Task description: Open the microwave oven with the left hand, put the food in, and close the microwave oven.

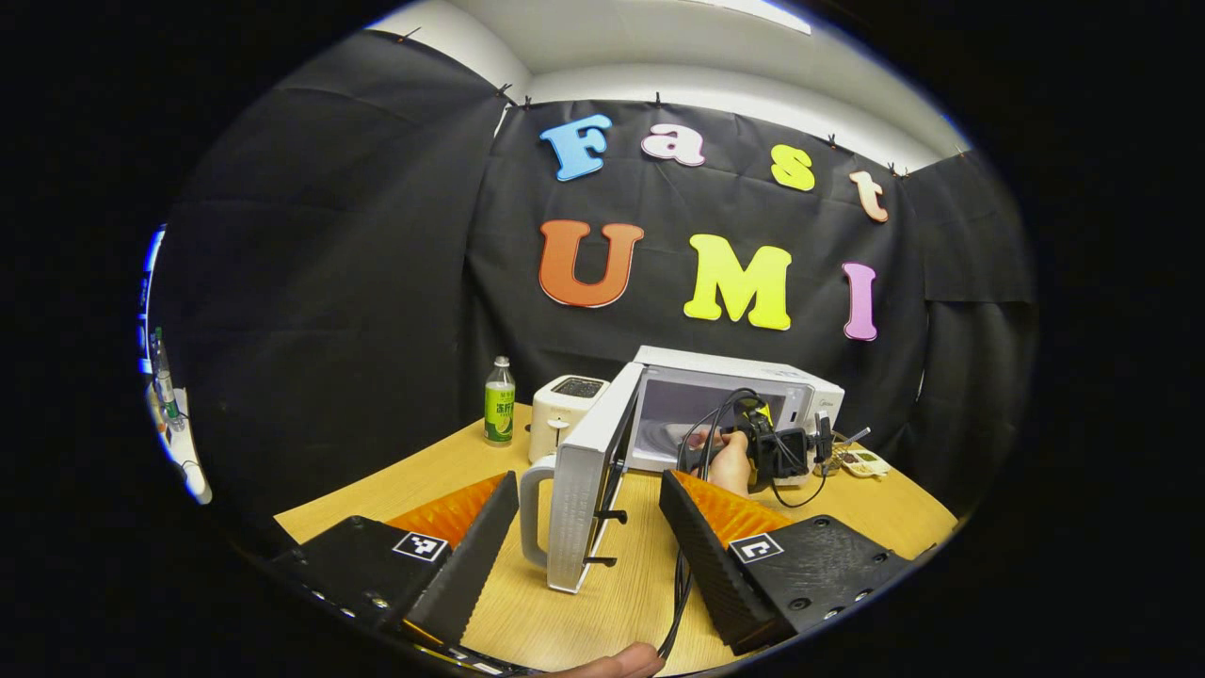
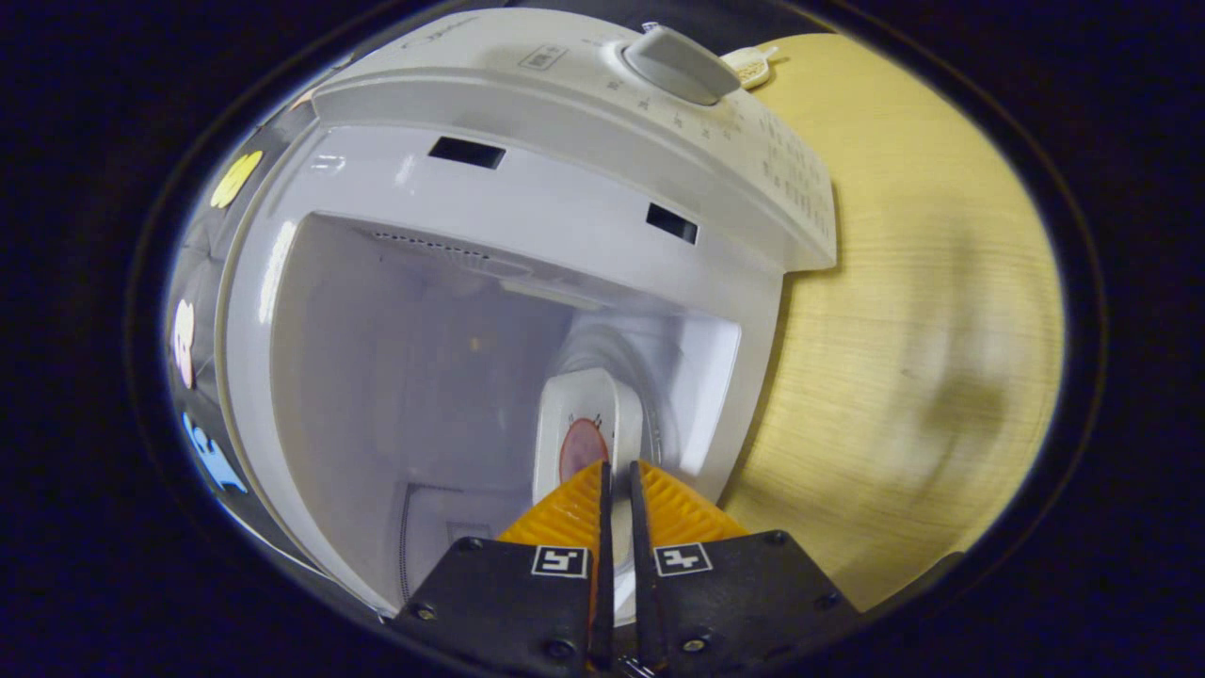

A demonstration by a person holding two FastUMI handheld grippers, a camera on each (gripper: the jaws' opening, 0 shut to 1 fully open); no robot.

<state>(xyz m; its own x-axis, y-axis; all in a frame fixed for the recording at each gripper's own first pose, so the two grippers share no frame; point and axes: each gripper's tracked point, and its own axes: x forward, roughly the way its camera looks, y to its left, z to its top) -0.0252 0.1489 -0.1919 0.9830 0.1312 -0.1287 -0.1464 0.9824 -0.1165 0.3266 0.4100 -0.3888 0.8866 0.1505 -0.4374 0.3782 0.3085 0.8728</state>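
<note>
Left gripper point(image 1: 588, 527): jaws spread wide, nothing held. The open door point(image 1: 588, 476) edge is seen between the fingers, apart from both as far as can be told. Door handle point(image 1: 535, 513) sits at 9 o'clock of the door edge.

Microwave point(image 1: 739, 395) is seen at 1 o'clock from the left gripper, on the wooden surface point(image 1: 424, 476), cavity exposed. A hand point(image 1: 730, 461) with the right gripper is seen reaching into the cavity mouth, cables trailing back toward 6 o'clock.

Right gripper point(image 2: 617, 490): jaws nearly closed, a thin gap left between them. They are clamped on the near rim of the plate point(image 2: 588, 414), as far as can be told; contact is partly hidden by the fingers. Food point(image 2: 582, 447), a round reddish piece, lies on the plate, just ahead of the fingertips. Plate sits inside the cavity over the turntable point(image 2: 612, 344); whether it rests on it or is held above cannot be told.

Control panel with knob point(image 2: 680, 64) is seen at 12 o'clock in the right gripper view.

Elsewhere on the surface, left gripper view: toaster point(image 1: 565, 414) at 11 o'clock, just beside the door; bottle point(image 1: 499, 402) further toward 10 o'clock.
</note>
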